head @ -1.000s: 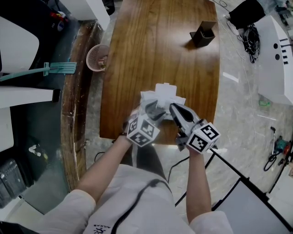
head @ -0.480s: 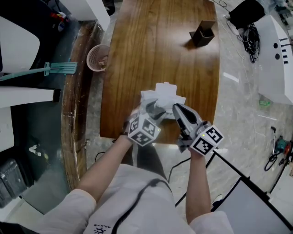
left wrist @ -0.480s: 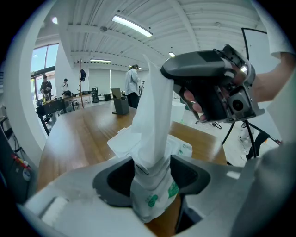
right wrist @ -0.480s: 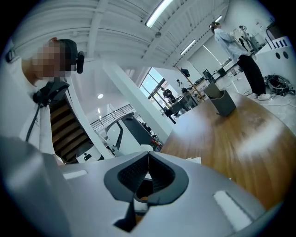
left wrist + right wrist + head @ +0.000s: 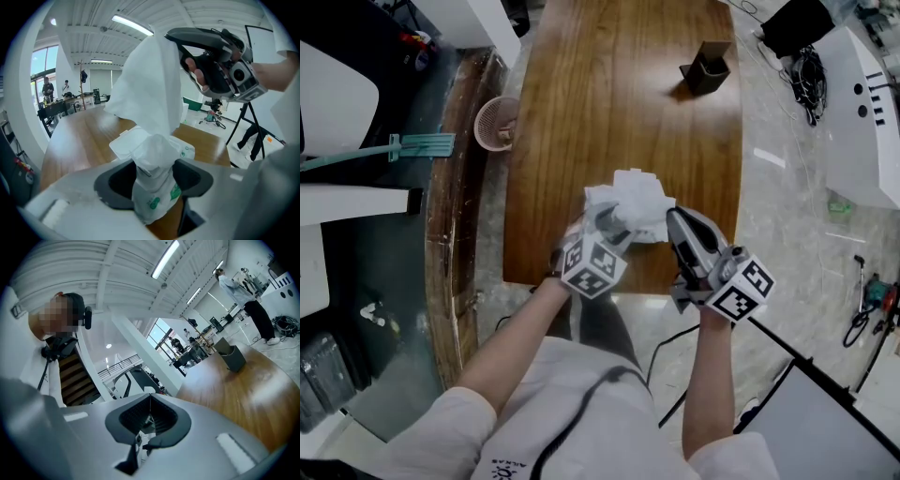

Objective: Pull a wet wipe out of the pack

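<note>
Wet wipe [image 5: 150, 89] stands stretched upward from the pack [image 5: 157, 197], long axis near vertical, over the worktop's [image 5: 609, 94] near edge. Its top vanishes inside the right hand-held gripper's [image 5: 675, 216] closed jaws; the left hand-held gripper [image 5: 609, 223] clamps the pack.

Operator and hand-held rig, appearance only.
White short-sleeved top [image 5: 581, 375] with small dark print at its lower edge, and a black cable [image 5: 581, 412] running down the front. Left gripper [image 5: 612, 223] and right gripper [image 5: 675, 220] have light grey moulded shells, with dark ribbed pads lining the jaws. Each carries a white cube [image 5: 592, 265] printed with black square markers.
</note>
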### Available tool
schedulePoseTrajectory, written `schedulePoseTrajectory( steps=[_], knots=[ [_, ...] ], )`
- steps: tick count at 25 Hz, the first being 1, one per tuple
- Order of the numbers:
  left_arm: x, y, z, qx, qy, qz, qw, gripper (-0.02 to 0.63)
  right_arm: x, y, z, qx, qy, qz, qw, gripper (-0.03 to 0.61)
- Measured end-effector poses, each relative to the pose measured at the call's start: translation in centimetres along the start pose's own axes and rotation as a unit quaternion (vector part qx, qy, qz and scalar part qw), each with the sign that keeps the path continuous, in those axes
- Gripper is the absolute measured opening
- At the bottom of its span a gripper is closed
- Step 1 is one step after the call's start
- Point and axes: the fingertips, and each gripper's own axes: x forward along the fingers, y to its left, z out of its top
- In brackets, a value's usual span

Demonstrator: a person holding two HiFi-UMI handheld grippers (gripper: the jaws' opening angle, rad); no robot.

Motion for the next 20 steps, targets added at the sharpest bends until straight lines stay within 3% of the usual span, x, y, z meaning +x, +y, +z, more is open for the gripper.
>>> schedulePoseTrajectory(
  steps=[9, 14, 20],
  knots=[
    [-2.5, 0.2, 0.8, 0.001, -0.02, 0.007, 0.9998, 0.264, -0.6, 1.2, 0.8, -0.015, -0.025, -0.015, 0.999, 0.011],
    [-6.1, 0.6, 3.0, -0.004, -0.063, 0.016, 0.9979, 0.261, -1.0, 2.8, 1.3, -0.062, -0.038, -0.044, 0.996, 0.011],
    [-12.1, 0.4, 7.3, 0.004, -0.133, 0.026, 0.9907, 0.199, -2.6, 5.9, 2.2, -0.099, -0.073, -0.08, 0.989, 0.011]
  ],
)
